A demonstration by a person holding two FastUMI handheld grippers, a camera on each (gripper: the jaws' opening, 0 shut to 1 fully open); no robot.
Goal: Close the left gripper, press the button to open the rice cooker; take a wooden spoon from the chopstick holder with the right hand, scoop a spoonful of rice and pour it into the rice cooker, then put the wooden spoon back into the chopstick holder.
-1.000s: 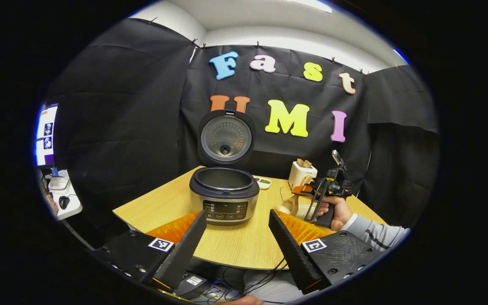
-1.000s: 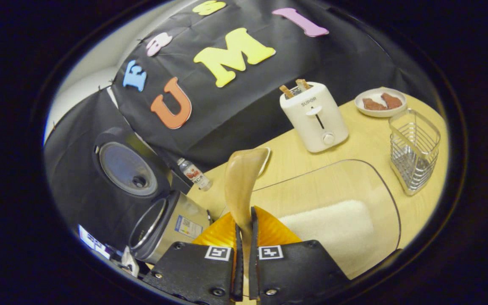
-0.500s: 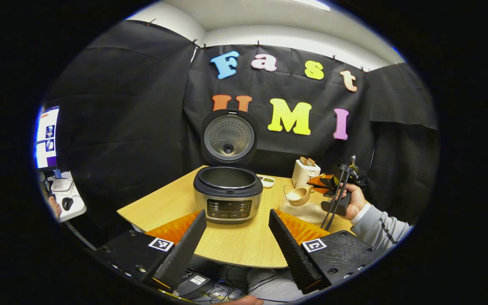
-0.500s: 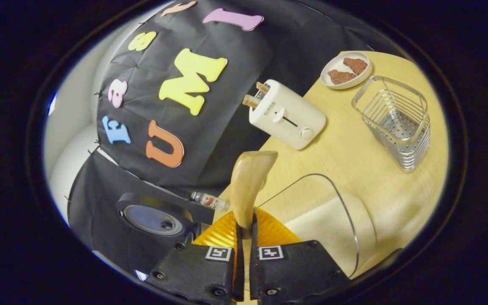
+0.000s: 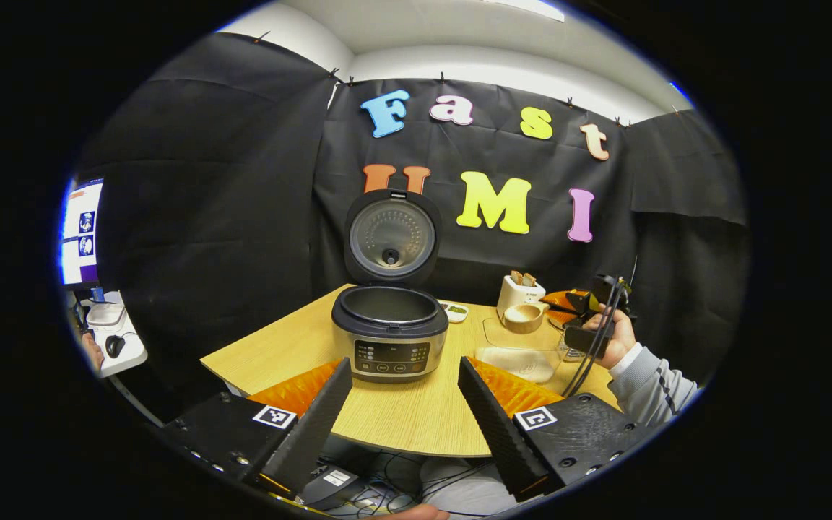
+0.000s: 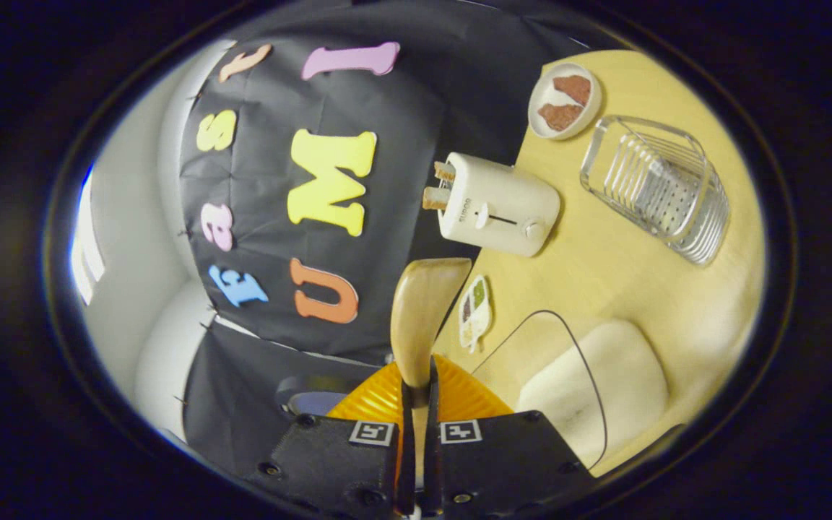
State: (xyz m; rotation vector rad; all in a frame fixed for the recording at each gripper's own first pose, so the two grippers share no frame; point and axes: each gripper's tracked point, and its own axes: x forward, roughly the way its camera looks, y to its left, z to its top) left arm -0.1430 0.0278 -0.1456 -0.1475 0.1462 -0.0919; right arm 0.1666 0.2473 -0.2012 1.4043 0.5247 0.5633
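Right gripper (image 6: 416, 393) clamped on wooden spoon (image 6: 419, 318); left gripper (image 5: 403, 404) apart. Dip bowl level into rice container (image 6: 589, 383), avoid spilling.

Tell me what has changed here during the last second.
The right gripper lifted the spoon out of the rice box and rolled it level, bowl up. It stays shut on the handle. The left gripper stays open, and the cooker has its lid up as before.
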